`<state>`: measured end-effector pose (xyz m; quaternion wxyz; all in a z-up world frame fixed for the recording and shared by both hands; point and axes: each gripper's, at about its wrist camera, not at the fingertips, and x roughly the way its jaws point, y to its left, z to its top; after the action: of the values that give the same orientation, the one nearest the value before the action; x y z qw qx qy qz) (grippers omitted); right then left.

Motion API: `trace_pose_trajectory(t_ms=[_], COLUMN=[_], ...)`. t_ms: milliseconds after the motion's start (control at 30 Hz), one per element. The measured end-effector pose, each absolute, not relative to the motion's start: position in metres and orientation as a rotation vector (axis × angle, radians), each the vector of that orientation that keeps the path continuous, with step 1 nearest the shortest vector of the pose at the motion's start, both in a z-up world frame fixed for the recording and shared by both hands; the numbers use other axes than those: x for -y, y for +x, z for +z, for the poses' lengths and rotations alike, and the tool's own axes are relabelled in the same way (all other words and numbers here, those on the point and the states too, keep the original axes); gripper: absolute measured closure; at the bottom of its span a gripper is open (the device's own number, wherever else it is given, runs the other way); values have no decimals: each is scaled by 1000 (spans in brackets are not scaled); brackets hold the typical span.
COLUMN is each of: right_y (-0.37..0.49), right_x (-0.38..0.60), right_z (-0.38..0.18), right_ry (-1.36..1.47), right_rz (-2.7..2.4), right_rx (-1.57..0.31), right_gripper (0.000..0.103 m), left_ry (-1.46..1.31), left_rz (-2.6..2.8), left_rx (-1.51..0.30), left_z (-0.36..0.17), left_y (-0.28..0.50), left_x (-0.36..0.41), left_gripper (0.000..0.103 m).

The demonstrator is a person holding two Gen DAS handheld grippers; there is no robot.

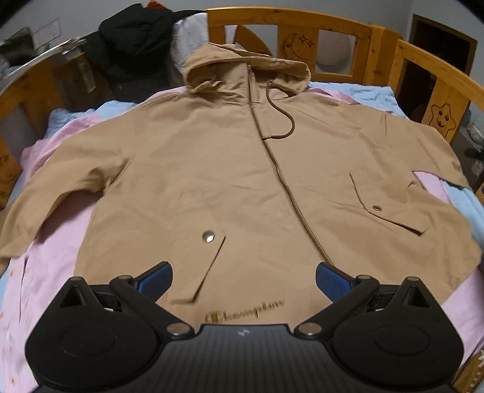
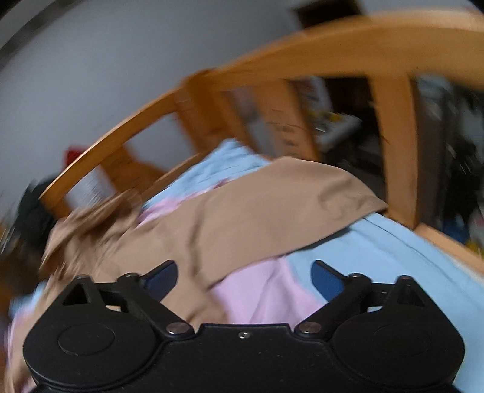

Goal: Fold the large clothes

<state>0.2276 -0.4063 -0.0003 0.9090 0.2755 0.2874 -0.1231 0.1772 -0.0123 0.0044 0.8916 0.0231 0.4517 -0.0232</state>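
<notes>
A tan hooded jacket (image 1: 236,181) lies spread face up on the bed, zipper shut, hood at the far end, both sleeves stretched out to the sides. My left gripper (image 1: 243,279) is open and empty, hovering over the jacket's hem near the gold logo. In the blurred right wrist view, my right gripper (image 2: 244,279) is open and empty above the pink sheet, beside the jacket's sleeve (image 2: 272,205), which runs toward the bed rail.
The bed has a pink and light blue sheet (image 1: 54,272) and a wooden rail (image 1: 302,21) around its far and right sides. Dark clothes (image 1: 133,39) are piled at the far left corner. Clutter shows beyond the rail (image 2: 393,54) in the right wrist view.
</notes>
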Motion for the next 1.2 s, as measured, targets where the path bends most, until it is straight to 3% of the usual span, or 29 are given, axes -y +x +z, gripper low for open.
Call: trace_pose_trajectory(t_ms=[233,367,433,500,533,600,700,900,1200], right_y=[289,298,303,305,304,303,297,287,315], right_x=[447,451,454,456,458,459,454,403,245], right_z=[-65,-79,-81,-83,-84,-86,-80,-26,38], right_ry=[862,909,921,942,956,976,947,706,62], right_rz=[-555,-645,-683,-729,-750,-793,-791,-691,-244], right_rx=[-628,-542,-511,-501,-495,-478,-430,-311,-202], right_gripper=[23,24,34,59,62,91,98,101,102], left_ry=[44,46,44,47,51,60,76,92,63], left_rz=[-42,-27,-23,-18,-14,-9,-3,23,40], left_rx=[-1002,-1027,-1034,-1034,-1033,-1033,-1024,-960,-884], left_z=[-23,-32,-33,-31,-29,-23,-11,17,41], left_y=[212,224,229,232,233,235,235,221,190], left_x=[4,-2,-6,-9,-11,-14,-20,-30,-44], left_gripper=[0,0,0,0,0,0,0,0,0])
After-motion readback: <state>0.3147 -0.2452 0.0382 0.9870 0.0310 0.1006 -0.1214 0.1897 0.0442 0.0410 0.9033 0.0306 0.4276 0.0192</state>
